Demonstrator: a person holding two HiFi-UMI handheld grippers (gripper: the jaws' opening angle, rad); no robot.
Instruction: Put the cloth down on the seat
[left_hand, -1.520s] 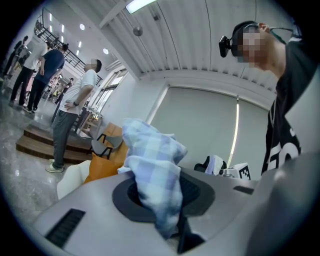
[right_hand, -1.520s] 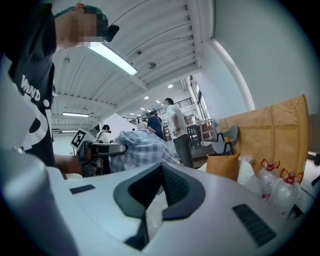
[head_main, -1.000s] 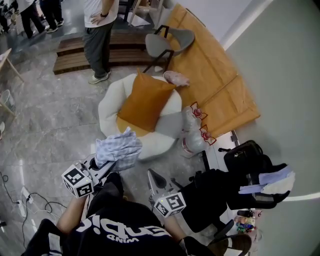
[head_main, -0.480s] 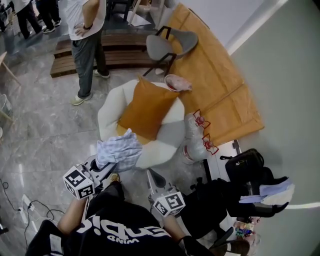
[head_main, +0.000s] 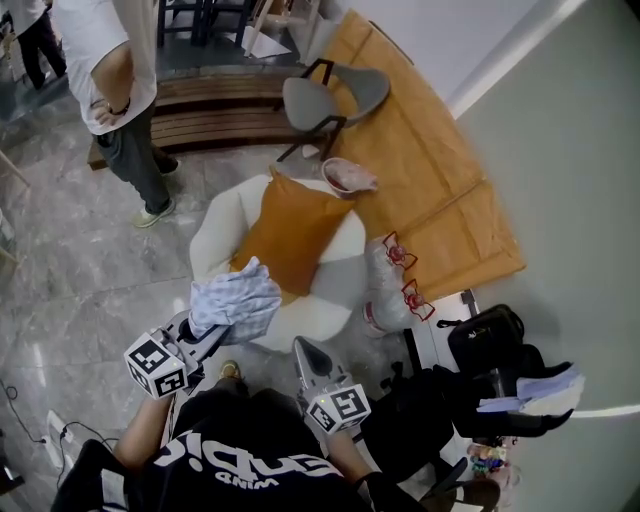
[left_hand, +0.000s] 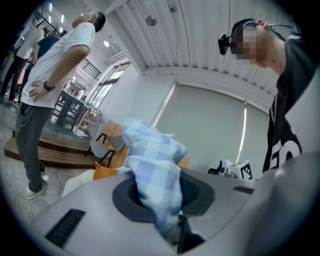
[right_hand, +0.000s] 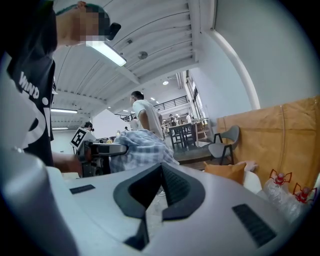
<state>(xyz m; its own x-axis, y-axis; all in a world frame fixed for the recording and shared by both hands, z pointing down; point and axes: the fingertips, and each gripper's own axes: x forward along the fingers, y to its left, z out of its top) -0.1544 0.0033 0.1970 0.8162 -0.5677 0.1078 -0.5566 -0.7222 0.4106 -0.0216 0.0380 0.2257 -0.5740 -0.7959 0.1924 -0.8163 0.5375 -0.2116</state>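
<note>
Item: blue-checked cloth (left_hand: 150, 160). It is pinched at a bunched fold between the jaws of the left gripper (left_hand: 162, 200), with the rest billowing above the tips. Judged light, limp and unbreakable, so any edge or fold serves as a hold. The white round seat (head_main: 290, 325) lies ahead of the jaws and below them. Right gripper (right_hand: 150, 200): jaws together, empty.

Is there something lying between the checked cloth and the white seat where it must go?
An orange cushion covers the middle of the seat. Between the cloth in the left gripper and the seat's bare near rim, nothing visible stands.
</note>
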